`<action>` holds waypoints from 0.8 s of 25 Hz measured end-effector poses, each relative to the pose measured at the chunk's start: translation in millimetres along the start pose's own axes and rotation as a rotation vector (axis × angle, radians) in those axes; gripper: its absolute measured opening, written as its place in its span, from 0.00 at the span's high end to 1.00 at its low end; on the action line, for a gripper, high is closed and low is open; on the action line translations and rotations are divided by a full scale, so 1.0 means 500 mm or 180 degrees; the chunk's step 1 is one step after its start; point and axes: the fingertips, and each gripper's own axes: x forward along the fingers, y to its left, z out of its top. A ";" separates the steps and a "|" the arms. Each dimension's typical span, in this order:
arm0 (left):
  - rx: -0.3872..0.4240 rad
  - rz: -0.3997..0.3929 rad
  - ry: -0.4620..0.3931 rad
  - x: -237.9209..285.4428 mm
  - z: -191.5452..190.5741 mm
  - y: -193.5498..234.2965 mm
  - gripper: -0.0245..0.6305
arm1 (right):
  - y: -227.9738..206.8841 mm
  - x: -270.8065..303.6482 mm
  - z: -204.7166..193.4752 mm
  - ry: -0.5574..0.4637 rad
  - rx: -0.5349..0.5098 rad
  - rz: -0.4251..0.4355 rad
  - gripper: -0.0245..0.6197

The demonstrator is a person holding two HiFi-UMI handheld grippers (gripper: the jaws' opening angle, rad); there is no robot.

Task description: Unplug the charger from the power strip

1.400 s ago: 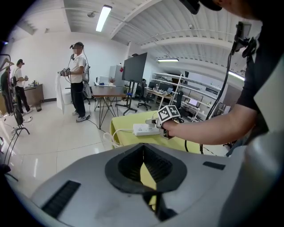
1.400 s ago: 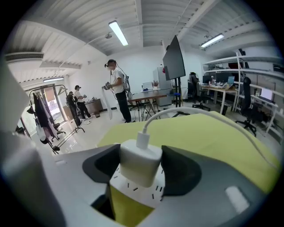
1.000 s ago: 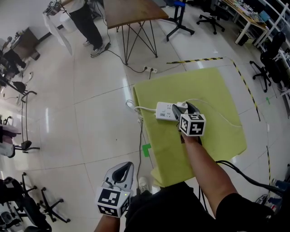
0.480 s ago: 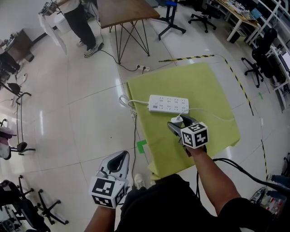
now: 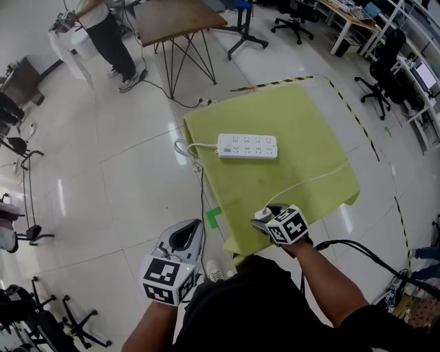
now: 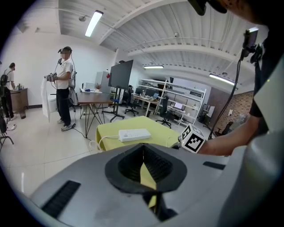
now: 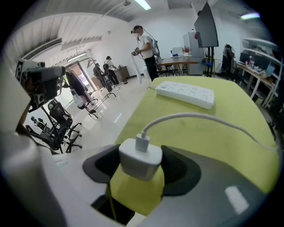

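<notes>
The white power strip (image 5: 247, 146) lies on the yellow-green cloth table (image 5: 309, 117); no plug sits in its sockets. My right gripper (image 5: 265, 218) hovers over the table's near edge, shut on the white charger (image 7: 140, 158), which sits between the dark pads. The charger's white cable (image 7: 195, 119) trails from it across the cloth (image 7: 222, 146) toward the right edge. The strip (image 7: 185, 92) lies farther along the cloth, apart from the charger. My left gripper (image 5: 182, 238) hangs off the table at lower left, its jaws together and empty. From there the strip (image 6: 132, 135) shows ahead.
The strip's own cord (image 5: 189, 150) drops off the table's left edge. A green tape mark (image 5: 214, 217) and black-yellow tape (image 5: 275, 84) mark the floor. Beyond stand a wooden table (image 5: 179, 17), a person (image 5: 103, 34) and office chairs (image 5: 385, 69).
My right gripper has drawn back from the power strip to the table's near edge, carrying the charger, with the cable stretching behind. The left gripper has risen a little.
</notes>
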 end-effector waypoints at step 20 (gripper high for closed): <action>0.0104 -0.0187 0.0015 -0.040 0.001 -0.059 0.95 | 0.017 0.037 -0.069 -0.0011 0.0264 -0.0209 0.51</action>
